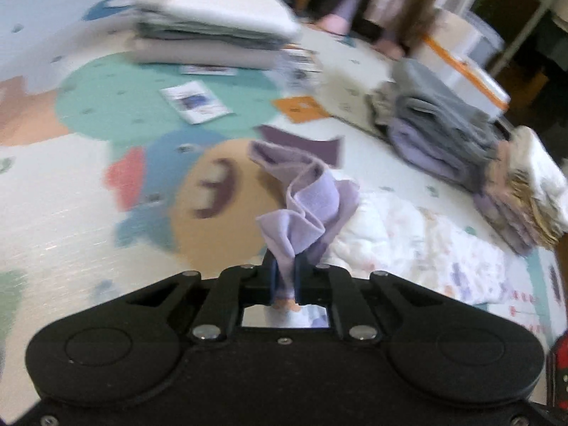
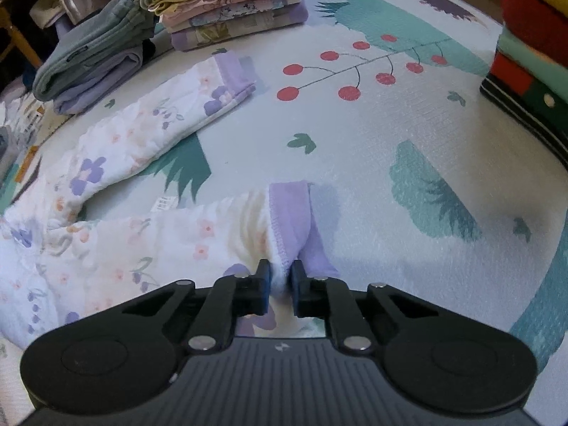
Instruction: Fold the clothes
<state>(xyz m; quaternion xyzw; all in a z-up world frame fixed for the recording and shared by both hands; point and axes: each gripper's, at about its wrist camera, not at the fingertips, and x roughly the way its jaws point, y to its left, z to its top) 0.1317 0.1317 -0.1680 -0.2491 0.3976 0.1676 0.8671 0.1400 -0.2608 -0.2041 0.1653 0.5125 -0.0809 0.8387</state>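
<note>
floral pyjama trousers (image 2: 117, 163) lie spread on the patterned play mat (image 2: 408, 135), white quilted cloth with small lilac and pink flowers and plain lilac cuffs. two legs are visible in the right wrist view: one runs from the garment's body toward the folded stacks at the far side, the other bends toward the right gripper (image 2: 280, 277). right gripper's tongs are pinched on the near leg at the stitched seam where the lilac cuff (image 2: 289, 209) meets the white cloth, fabric bunched between the pads. left gripper (image 1: 285, 277) has its tongs pressed together on a crumpled lilac edge of the same garment (image 1: 305, 198), lifted off the mat and standing up in folds; the white floral body (image 1: 419, 248) trails to the right of it on the mat (this view is motion-blurred).

containers: one white box with orange trim (image 1: 472, 71) beyond the trousers in the left wrist view; contents cannot be made out.

count around the trousers: one stack of folded floral pieces (image 2: 230, 10) beyond the far leg, one grey folded item on a lilac one (image 2: 92, 49) just left of that stack, one pile in red, green and yellow (image 2: 529, 49) well to the right. left wrist view adds one stack of pale folded cloth (image 1: 213, 25) and three loose paper cards (image 1: 195, 101) on the mat.
</note>
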